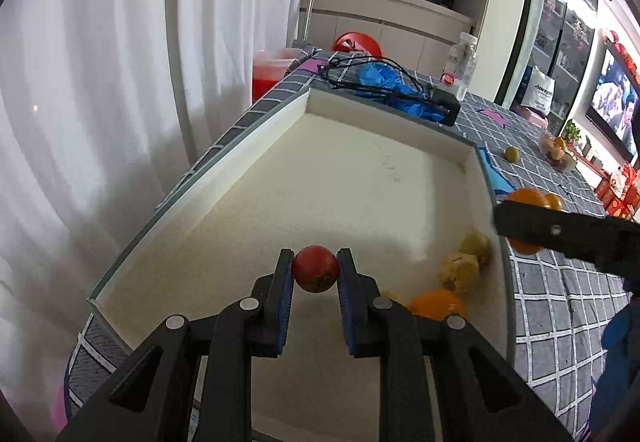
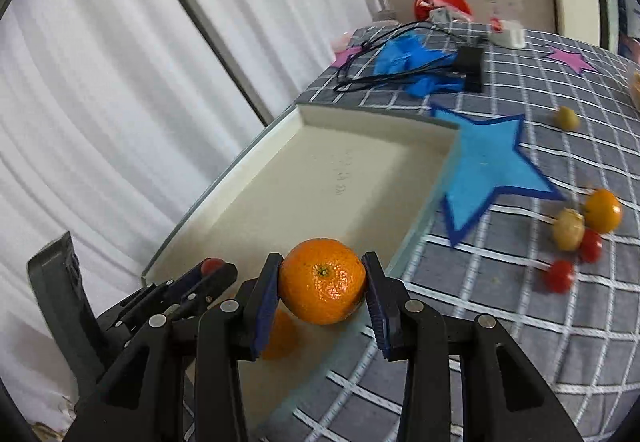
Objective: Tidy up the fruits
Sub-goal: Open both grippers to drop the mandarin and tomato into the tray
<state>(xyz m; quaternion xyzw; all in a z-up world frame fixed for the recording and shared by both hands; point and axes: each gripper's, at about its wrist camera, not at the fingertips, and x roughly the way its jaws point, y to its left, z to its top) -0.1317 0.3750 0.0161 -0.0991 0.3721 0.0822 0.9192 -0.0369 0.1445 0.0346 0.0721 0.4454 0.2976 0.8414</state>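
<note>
Between the blue pads of the left gripper (image 1: pixel 316 269) sits a small red tomato (image 1: pixel 315 268), clamped on both sides and held over the near part of the cream tray (image 1: pixel 208 198); its dark stem scar faces down toward the camera. Round as it is, no long axis can be told. Over the tray's near right edge, the right gripper (image 2: pixel 322 281) grips an orange mandarin (image 2: pixel 322 280), its green stem button turned toward the lens. Beneath it a second mandarin (image 2: pixel 282 336) lies in the tray, mostly hidden by the left finger. In the left wrist view this corner also holds a pale lumpy fruit (image 1: pixel 460 268) and a yellow-green one (image 1: pixel 476 245), touching each other.

On the grey checked cloth (image 2: pixel 500 322), right of the tray, lie two cherry tomatoes (image 2: pixel 558 275), blurred, beside a yellowish fruit (image 2: pixel 568 228) and another mandarin (image 2: pixel 603 211). A blue felt star (image 2: pixel 486 170) touches the tray's far right corner. Farther off rest a lone green fruit (image 2: pixel 566 118), blue gloves (image 2: pixel 404 58) tangled with black cable, and a clear bottle (image 1: pixel 462 64) whose label is too small to read.
</note>
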